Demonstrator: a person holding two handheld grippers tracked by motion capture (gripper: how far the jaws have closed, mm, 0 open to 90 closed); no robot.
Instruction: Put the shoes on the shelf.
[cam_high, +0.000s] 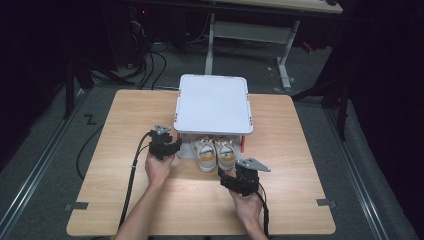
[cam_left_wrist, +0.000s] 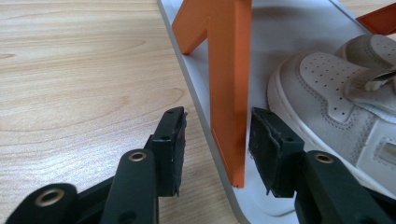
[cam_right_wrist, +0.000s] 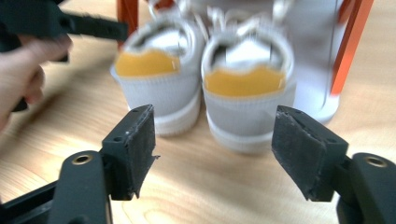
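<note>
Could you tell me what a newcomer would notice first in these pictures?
Probably the white rack at the middle of the wooden table, with a pair of white sneakers poking heel-first from under it. Next, the left gripper, its open jaws straddling an orange leg, and the right gripper, open, facing the yellow heels.

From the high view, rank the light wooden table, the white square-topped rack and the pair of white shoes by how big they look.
1. Light wooden table, largest by far.
2. White square-topped rack, which stands on the table.
3. Pair of white shoes, smallest; only their heel ends stick out from under the rack, so their full size is hidden.
</note>
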